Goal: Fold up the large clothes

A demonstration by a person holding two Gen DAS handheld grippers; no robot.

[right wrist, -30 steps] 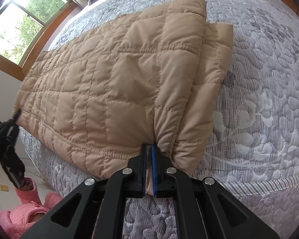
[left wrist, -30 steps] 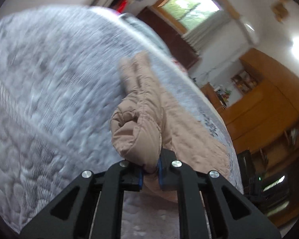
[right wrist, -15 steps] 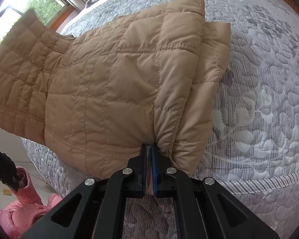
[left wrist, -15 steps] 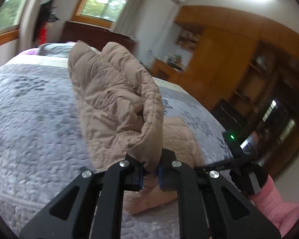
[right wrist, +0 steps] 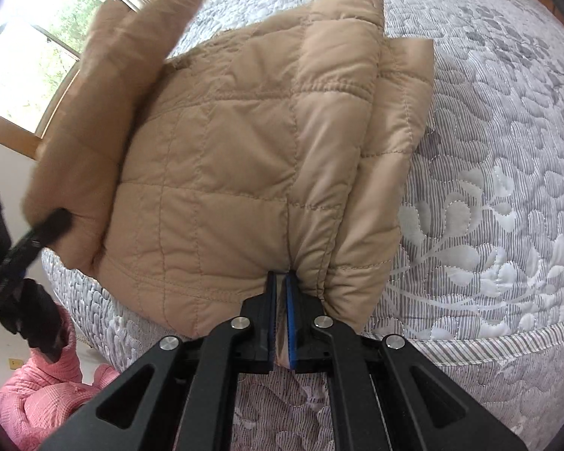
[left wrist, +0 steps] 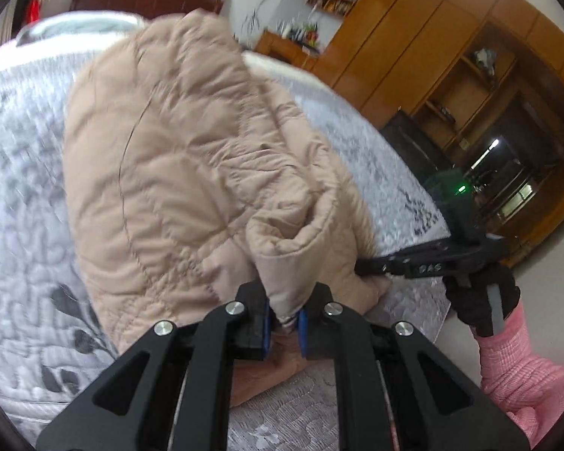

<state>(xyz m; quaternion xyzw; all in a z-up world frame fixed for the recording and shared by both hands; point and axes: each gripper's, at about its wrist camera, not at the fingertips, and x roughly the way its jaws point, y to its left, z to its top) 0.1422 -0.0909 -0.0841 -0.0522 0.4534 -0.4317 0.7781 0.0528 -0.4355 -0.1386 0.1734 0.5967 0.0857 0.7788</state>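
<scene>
A tan quilted jacket lies on a bed with a grey patterned cover. My right gripper is shut on the jacket's near hem, close to the bed's front edge. My left gripper is shut on the other end of the jacket, which it holds raised and doubled over the flat part. In the right wrist view that lifted flap hangs blurred at the left, with the left gripper at its lower corner. The right gripper also shows in the left wrist view, at the jacket's edge.
A window is behind the bed at the left. Wooden cabinets and shelves line the far wall. A gloved hand with a pink sleeve holds the right gripper. Pink quilted cloth lies by the floor below the bed's corner.
My left gripper has carried its end of the jacket up off the bed and over toward the right gripper, folding the jacket across itself. The right gripper kept still.
</scene>
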